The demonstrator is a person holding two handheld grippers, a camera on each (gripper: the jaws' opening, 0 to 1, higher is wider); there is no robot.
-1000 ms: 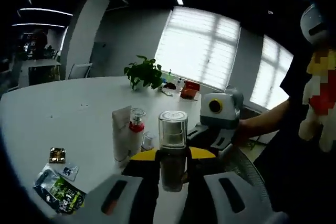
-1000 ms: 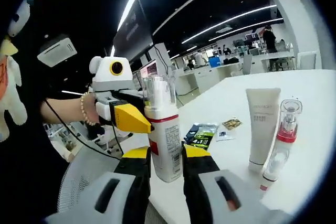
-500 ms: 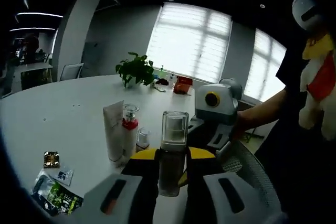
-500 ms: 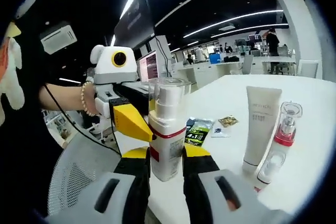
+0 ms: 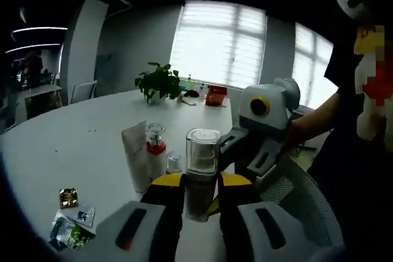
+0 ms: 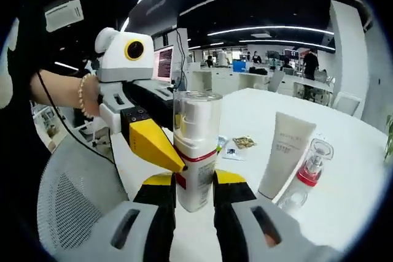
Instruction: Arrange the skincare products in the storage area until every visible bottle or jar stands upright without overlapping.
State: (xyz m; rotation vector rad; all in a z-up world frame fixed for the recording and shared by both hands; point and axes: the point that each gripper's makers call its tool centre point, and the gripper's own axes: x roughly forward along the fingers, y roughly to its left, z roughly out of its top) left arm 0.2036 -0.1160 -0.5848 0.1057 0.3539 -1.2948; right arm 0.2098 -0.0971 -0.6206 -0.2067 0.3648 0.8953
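Note:
My left gripper is shut on a clear-capped bottle, held upright above the white table. My right gripper is shut on a white pump bottle with a red band, also upright. On the table stand a white tube, a red-collared pump bottle and a small clear jar. The right gripper shows at the right of the left gripper view. The left gripper shows at the left of the right gripper view, its yellow jaw touching or overlapping the white bottle.
Sachets lie on the table near its edge. A potted plant and small items stand at the far side. A mesh chair is beside the table. A person's arm holds the left gripper.
Both views have shifted with the hands. In the right gripper view the left gripper has come closer to the white pump bottle. Both bottles stay gripped.

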